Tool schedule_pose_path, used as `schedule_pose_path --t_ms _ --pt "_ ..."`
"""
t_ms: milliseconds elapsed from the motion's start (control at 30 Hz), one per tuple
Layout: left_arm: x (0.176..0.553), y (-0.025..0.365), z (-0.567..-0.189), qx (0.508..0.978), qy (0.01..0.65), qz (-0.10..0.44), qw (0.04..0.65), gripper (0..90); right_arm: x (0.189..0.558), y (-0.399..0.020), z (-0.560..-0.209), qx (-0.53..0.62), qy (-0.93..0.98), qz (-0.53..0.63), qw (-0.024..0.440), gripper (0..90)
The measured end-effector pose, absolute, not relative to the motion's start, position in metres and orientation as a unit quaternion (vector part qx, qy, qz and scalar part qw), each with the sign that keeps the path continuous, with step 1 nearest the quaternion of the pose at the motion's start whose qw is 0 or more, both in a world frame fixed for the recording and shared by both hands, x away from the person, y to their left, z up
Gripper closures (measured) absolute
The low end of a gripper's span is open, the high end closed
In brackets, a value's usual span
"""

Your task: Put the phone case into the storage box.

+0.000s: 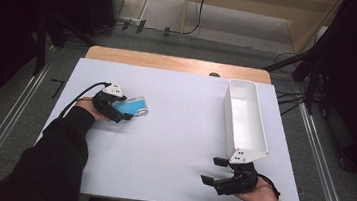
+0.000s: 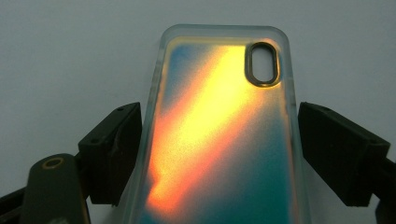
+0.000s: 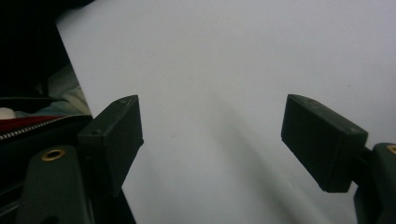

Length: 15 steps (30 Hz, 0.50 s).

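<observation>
Your left tongs (image 2: 219,154) straddling the phone case (image 2: 219,135), grip uncertain, right tongs (image 3: 210,140) spread, bare counter (image 3: 224,56) beneath.

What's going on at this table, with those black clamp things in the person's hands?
A person sits at a white table with a two-jaw gripper in each hand. The left gripper has its jaws on either side of a phone case that shimmers blue and orange and lies flat on the table. The left-hand jaw looks close against its edge, with a small gap at the other. The right gripper is open and empty, near a long white bin.
</observation>
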<state>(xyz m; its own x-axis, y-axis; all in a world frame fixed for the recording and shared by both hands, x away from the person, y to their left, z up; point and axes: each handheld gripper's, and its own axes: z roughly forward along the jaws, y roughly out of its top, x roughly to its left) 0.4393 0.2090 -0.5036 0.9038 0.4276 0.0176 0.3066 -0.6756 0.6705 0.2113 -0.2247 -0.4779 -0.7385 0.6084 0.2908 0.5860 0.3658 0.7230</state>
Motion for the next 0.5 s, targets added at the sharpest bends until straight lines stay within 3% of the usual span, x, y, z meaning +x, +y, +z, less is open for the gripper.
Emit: schedule_pose_path --t_ms 500 --pt "0.435 0.204 -0.479 0.895 0.223 0.058 0.381 16.2 0.212 -0.225 -0.475 0.357 0.828 0.432 0.023 19.7"
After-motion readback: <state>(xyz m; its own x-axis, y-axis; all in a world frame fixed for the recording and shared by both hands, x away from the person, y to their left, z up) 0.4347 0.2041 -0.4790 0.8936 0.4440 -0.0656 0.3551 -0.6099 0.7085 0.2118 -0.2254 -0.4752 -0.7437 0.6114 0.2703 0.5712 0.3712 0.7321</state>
